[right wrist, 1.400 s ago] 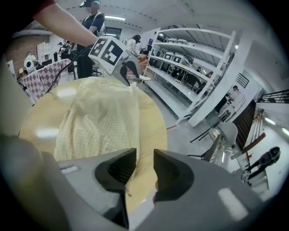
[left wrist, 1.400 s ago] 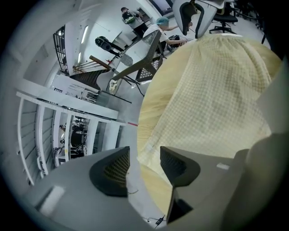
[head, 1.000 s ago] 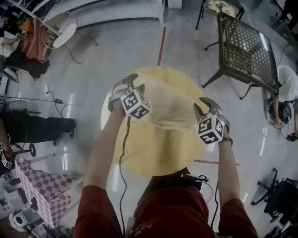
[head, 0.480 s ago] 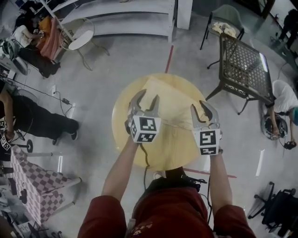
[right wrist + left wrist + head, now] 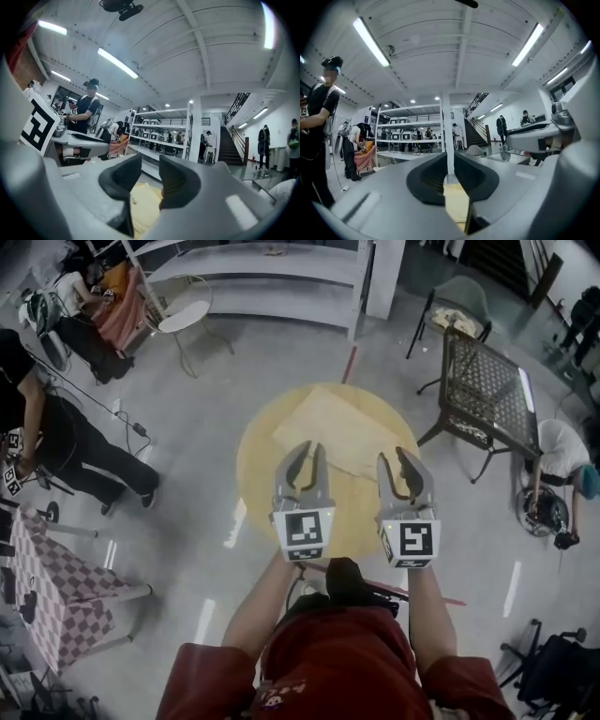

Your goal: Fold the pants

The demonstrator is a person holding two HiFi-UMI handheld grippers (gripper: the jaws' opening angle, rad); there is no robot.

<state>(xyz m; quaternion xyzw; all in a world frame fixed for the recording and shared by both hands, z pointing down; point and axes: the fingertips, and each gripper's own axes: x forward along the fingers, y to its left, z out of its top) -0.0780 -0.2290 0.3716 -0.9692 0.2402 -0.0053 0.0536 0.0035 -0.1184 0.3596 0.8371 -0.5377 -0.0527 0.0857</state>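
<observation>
The pale yellow pants (image 5: 333, 432) lie folded flat on the round yellow table (image 5: 255, 456), toward its far side. Both grippers hang in the air above the table's near edge, pointing level and away from me, apart from the cloth. My left gripper (image 5: 307, 448) has just been closing its jaws; only a narrow gap remains, with nothing in it. In the left gripper view the gripper (image 5: 448, 161) shows yellow cloth (image 5: 457, 201) far below the jaws. My right gripper (image 5: 394, 456) is open and empty, and in its own view (image 5: 150, 168) yellow shows beneath (image 5: 143, 206).
A dark lattice metal table (image 5: 492, 371) and a chair (image 5: 459, 296) stand at the right, with a crouching person (image 5: 562, 446) beyond. White shelving (image 5: 272, 277) runs along the back. A person in black (image 5: 56, 427) stands left, near a checkered box (image 5: 37, 587).
Both grippers lifted off the pants and drew back toward me, turning level. The pants now rest folded on the table. The left jaws narrowed.
</observation>
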